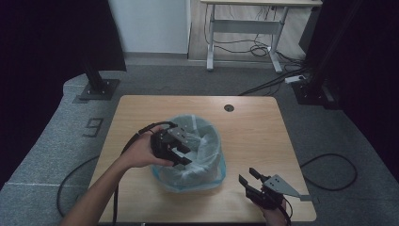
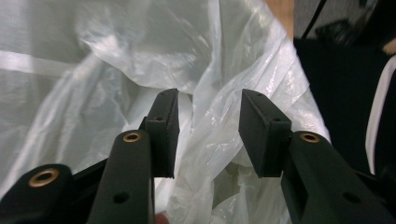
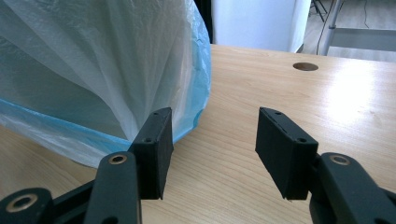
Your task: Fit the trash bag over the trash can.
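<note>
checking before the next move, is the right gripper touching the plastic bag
Apart. In the high view the right gripper sits on the table with bare wood between it and the plastic bag; the right gripper view shows its jaws open on nothing.

text: "9" | on: grey floor (image 1: 56, 141) left of table (image 1: 254, 127)
</note>
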### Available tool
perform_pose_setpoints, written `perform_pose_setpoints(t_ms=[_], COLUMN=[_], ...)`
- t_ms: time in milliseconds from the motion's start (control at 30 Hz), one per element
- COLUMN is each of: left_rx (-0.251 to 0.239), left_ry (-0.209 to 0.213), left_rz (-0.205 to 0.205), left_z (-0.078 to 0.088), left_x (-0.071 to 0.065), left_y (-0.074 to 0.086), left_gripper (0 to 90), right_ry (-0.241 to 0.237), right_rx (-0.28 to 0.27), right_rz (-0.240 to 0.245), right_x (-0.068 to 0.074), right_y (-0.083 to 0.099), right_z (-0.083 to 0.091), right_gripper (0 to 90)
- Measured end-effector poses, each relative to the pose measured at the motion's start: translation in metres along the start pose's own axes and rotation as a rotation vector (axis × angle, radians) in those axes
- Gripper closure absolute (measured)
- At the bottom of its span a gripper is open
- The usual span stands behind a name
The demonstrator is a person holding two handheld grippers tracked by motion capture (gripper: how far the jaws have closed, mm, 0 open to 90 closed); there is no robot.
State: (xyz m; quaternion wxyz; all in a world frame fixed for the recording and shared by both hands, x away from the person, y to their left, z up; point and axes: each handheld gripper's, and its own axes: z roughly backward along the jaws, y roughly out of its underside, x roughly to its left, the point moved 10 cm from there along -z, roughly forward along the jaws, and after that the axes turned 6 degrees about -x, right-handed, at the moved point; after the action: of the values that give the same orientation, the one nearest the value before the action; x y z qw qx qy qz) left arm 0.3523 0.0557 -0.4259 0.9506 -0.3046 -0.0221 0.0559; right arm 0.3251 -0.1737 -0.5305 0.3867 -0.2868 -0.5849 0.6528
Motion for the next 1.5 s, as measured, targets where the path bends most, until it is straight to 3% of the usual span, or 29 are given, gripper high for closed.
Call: perform_pose_setpoints(t_ms=[233, 433, 700, 733, 833, 967, 1167, 1267, 1500], left_rx=[0.094, 0.099, -0.077, -0.077, -0.161, -0.234, -0.273, -0.322, -0.37], left_ry=[0.002, 0.006, -0.049, -0.049, -0.081, -0.129, -0.177, -0.207, -0.256], left_rz=[-0.013, -0.017, 0.04, 0.04, 0.055, 0.091, 0.116, 0.159, 0.212], left_z=[-0.017, -0.02, 0.014, 0.014, 0.03, 0.041, 0.049, 0.059, 0.074], left_x=[-0.001, -0.003, 0.006, 0.006, 0.007, 0.008, 0.004, 0.004, -0.003], left_y=[0.005, 0.006, 0.0, 0.0, 0.0, 0.003, 0.012, 0.02, 0.043], left_gripper=[59.1, 58.6, 51.4, 49.7, 47.7, 45.8, 44.8, 44.1, 42.3], right_ry=[0.003, 0.005, 0.009, 0.009, 0.009, 0.014, 0.01, 0.01, -0.002], right_rx=[0.002, 0.0, -0.001, -0.001, -0.001, 0.016, 0.043, 0.04, 0.039], right_rz=[0.0, -0.001, -0.003, -0.002, 0.0, 0.0, -0.005, -0.007, -0.003], right_x=[-0.001, -0.002, -0.003, -0.003, -0.003, -0.004, -0.007, -0.008, -0.01], right_y=[0.0, 0.0, -0.001, -0.001, -0.001, 0.001, 0.004, 0.003, 0.001], right_z=[0.0, 0.001, 0.001, 0.001, 0.001, 0.0, -0.005, -0.007, -0.006], right_gripper=[45.3, 45.3, 45.3, 45.3, 45.3, 45.2, 44.3, 43.7, 43.1])
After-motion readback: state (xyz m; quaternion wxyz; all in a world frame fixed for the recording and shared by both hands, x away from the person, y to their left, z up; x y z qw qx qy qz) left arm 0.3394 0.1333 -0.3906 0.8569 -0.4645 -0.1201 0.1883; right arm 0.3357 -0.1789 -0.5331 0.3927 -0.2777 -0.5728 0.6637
